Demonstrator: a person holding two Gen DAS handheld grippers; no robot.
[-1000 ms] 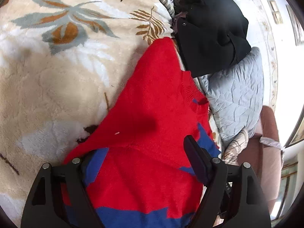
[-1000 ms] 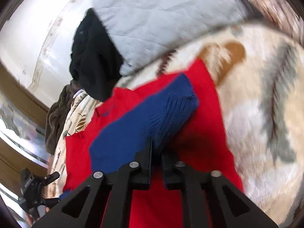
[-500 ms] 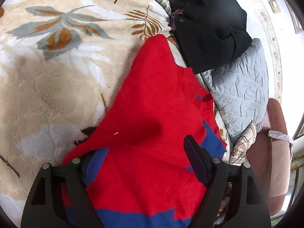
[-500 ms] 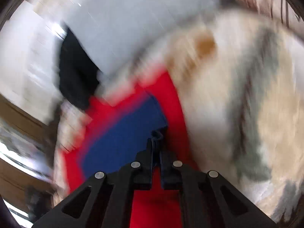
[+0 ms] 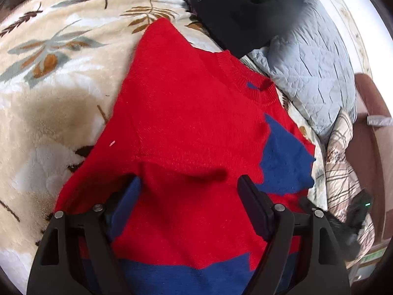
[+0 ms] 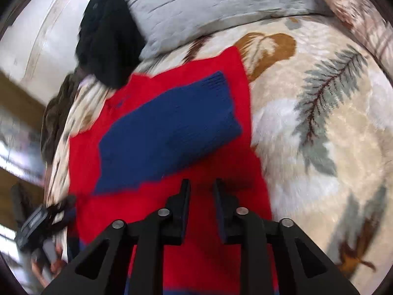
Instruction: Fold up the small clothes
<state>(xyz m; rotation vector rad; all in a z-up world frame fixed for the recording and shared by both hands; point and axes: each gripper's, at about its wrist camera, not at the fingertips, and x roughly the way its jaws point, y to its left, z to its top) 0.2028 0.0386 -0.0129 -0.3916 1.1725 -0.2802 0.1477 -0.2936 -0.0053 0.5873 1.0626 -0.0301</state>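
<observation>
A small red sweater (image 5: 191, 113) with blue sleeves lies flat on a beige leaf-patterned blanket (image 5: 49, 78). In the right wrist view the sweater (image 6: 216, 221) has one blue sleeve (image 6: 169, 132) folded across its red body. My left gripper (image 5: 191, 186) is open and hovers over the sweater's lower body, empty. My right gripper (image 6: 201, 186) is slightly open and empty, just above the red cloth below the folded sleeve. The other blue sleeve (image 5: 282, 162) shows at the right in the left wrist view.
A black garment (image 5: 240, 12) and a grey quilted pillow (image 5: 314, 78) lie beyond the sweater's collar. A plaid cloth (image 5: 343, 172) and a brown chair (image 5: 373, 147) are at the right. The blanket (image 6: 319, 123) stretches to the right of the sweater.
My right gripper let go of the blue sleeve, which now lies folded across the sweater's body, and drew back. My left gripper stayed open and shifted slightly over the sweater.
</observation>
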